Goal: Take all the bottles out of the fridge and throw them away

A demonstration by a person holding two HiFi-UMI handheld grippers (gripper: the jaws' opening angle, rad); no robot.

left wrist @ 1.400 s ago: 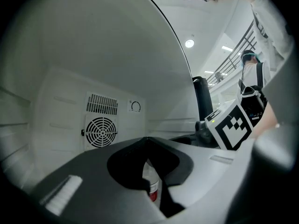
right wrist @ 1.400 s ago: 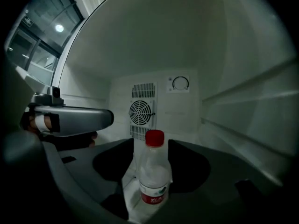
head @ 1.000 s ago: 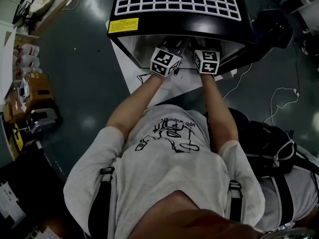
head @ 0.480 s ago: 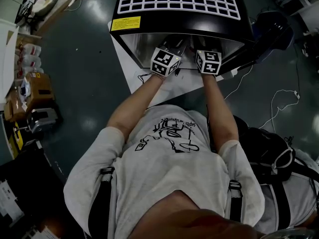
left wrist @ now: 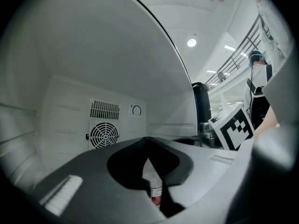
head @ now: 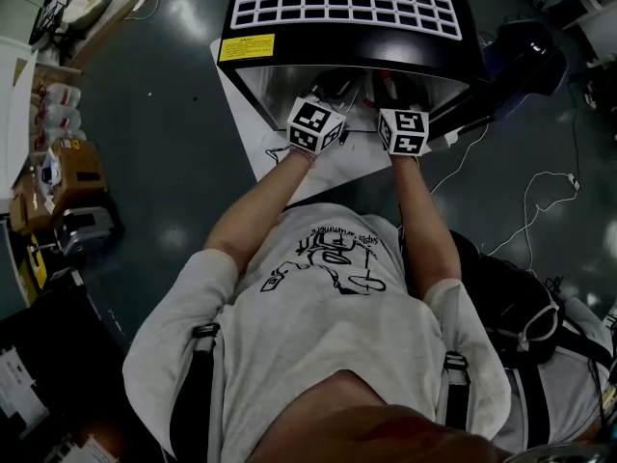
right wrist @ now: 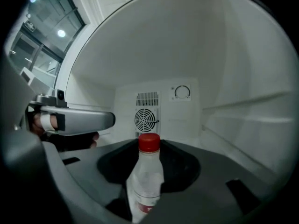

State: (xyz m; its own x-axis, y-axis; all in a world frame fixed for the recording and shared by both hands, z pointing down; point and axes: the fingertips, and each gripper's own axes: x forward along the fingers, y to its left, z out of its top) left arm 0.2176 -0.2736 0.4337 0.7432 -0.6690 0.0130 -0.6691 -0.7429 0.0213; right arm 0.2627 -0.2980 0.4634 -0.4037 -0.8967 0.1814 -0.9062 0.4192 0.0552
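Right gripper [right wrist: 148, 190]: its jaws, just closing, clasp the red-capped bottle [right wrist: 145, 171] low on its body. The bottle is likely light, thin-walled and slick, so hold it gently mid-body. Left gripper [left wrist: 150, 171] seems clamped on a second bottle [left wrist: 155, 194]. Beyond both is the fridge [right wrist: 224, 78] back wall.

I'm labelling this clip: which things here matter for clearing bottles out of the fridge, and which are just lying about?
Job in hand: fridge, red-capped bottle, red-labelled bottle.
Lying about: cardboard boxes, black bag.
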